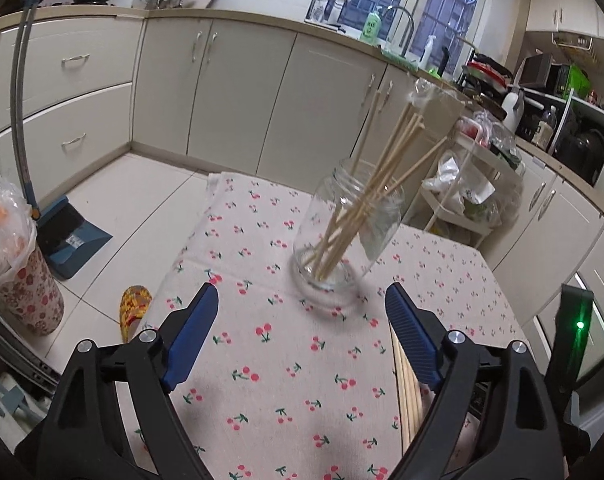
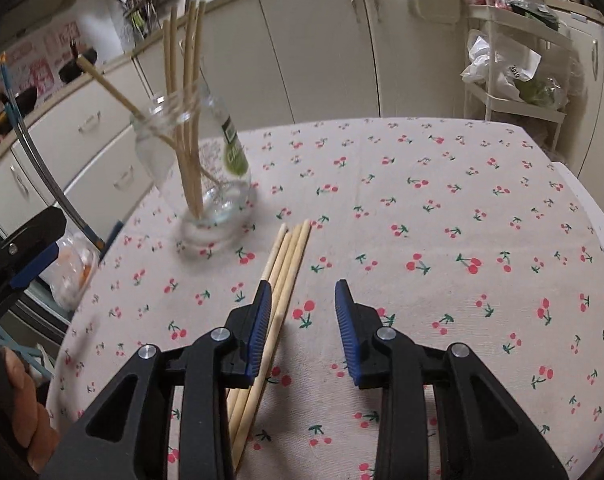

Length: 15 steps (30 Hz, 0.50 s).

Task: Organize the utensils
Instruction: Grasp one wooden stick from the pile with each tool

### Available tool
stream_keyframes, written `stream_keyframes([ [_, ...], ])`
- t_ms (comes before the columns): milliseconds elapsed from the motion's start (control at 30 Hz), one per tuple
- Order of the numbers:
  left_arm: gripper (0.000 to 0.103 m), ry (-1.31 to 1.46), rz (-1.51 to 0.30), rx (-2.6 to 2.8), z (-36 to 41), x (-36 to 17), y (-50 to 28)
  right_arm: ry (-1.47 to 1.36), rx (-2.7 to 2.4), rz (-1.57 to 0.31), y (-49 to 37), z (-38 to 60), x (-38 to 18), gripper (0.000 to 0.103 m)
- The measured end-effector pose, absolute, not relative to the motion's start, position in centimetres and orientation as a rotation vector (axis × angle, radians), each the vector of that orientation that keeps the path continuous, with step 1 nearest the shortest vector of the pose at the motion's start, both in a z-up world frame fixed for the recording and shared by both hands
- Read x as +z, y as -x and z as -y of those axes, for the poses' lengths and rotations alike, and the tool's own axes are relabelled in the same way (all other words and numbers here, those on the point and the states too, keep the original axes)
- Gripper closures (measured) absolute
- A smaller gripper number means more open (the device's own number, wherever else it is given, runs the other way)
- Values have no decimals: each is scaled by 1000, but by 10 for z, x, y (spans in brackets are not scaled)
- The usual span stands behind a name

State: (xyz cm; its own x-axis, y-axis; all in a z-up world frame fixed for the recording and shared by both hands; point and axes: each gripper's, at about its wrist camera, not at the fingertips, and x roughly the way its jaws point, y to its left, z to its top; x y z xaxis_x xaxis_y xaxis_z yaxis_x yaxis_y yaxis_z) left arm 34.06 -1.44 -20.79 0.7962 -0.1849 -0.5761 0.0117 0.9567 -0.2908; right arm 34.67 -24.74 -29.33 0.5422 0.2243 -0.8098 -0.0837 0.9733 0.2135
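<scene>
Left tongs gape wide over bare cloth, nothing between the pads; right tongs partly open, empty, left pad just beside the loose chopsticks lying flat on the counter. Counter wears a white cloth printed with red cherries. Glass jar stands on it ahead of both tongs, tilted in both views and smeared by blur, holding a fan of chopsticks that stick out past the rim. Room: kitchen, cream cabinets, pale floor tiles, barred window over the sink. Jar label is green and white, shows only in the right view, text too blurred to read. Left view alone shows a blue dustpan, a floral bin with plastic liner, green bottle by the tap. White trolley stuffed with bags sits beyond the counter in both views.
</scene>
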Motion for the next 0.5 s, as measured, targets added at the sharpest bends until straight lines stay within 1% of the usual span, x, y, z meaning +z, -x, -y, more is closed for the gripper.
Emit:
stream_keyframes([
  [67, 21, 280, -658, -111, 16, -210, -341, -124, 187, -1024, -351, 243, -299, 70],
  [300, 21, 280, -697, -121, 21, -217, -344, -18, 157, -1048, -353, 244, -301, 69],
  [367, 21, 273, -710, -127, 25, -219, -346, -1, 150, -1041, -351, 250, -301, 78],
  [500, 21, 214, -770, -147, 43, -225, -357, 4, 156, -1050, -350, 255, -301, 81],
])
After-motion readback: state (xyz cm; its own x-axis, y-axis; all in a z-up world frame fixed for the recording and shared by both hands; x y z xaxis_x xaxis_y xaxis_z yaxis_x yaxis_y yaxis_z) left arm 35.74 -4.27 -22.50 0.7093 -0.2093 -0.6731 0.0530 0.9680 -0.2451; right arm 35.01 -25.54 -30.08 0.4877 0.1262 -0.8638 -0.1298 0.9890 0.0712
